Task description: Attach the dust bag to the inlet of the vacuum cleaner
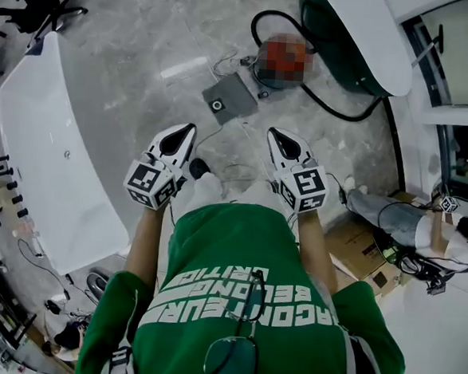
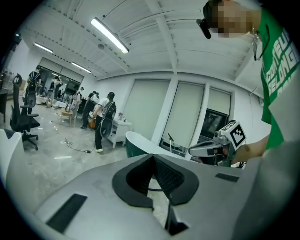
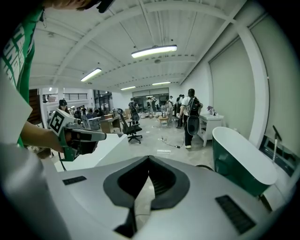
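On the grey floor ahead lies a flat grey bag-like square (image 1: 230,98) with a round hole near one corner, perhaps the dust bag. Just beyond it a red round body (image 1: 285,56), partly under a mosaic patch, has a black hose (image 1: 335,109) looping from it. My left gripper (image 1: 192,128) and right gripper (image 1: 271,132) are held at waist height, side by side, well short of both. Each is shut with nothing between its fingers: the left gripper (image 2: 153,155) and the right gripper (image 3: 149,157) show only floor past the tips. Each gripper view shows the other gripper beside it.
A long white tub-shaped counter (image 1: 52,153) runs along the left. A green-and-white tub (image 1: 356,39) stands at the upper right. Cardboard boxes (image 1: 362,247) and tangled cables lie at the right. Several people (image 3: 191,117) and office chairs (image 3: 132,127) are farther off in the room.
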Available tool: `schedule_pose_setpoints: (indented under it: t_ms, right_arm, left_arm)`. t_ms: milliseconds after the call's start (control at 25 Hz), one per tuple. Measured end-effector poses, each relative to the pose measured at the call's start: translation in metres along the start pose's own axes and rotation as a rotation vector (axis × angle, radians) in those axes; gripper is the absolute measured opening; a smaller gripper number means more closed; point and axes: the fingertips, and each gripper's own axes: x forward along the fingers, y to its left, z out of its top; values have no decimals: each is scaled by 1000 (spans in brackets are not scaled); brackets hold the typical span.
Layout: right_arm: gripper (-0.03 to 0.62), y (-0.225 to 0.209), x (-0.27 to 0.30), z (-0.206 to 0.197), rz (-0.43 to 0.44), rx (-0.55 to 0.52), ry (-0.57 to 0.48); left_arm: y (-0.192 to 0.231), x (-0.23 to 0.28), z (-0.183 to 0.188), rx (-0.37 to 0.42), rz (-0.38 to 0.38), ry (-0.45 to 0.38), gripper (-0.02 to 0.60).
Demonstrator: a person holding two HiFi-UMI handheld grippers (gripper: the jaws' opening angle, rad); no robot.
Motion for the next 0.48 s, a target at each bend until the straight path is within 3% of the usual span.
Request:
schedule_pose_setpoints:
  t_ms: [240, 480]
  right_arm:
    - [8, 2, 25, 11, -62, 23, 28]
    - [8, -16, 38, 5, -98, 57, 43]
  left_arm:
    - [44, 5, 8, -3, -45, 28, 5]
    - [52, 32, 8, -8, -90, 47, 5]
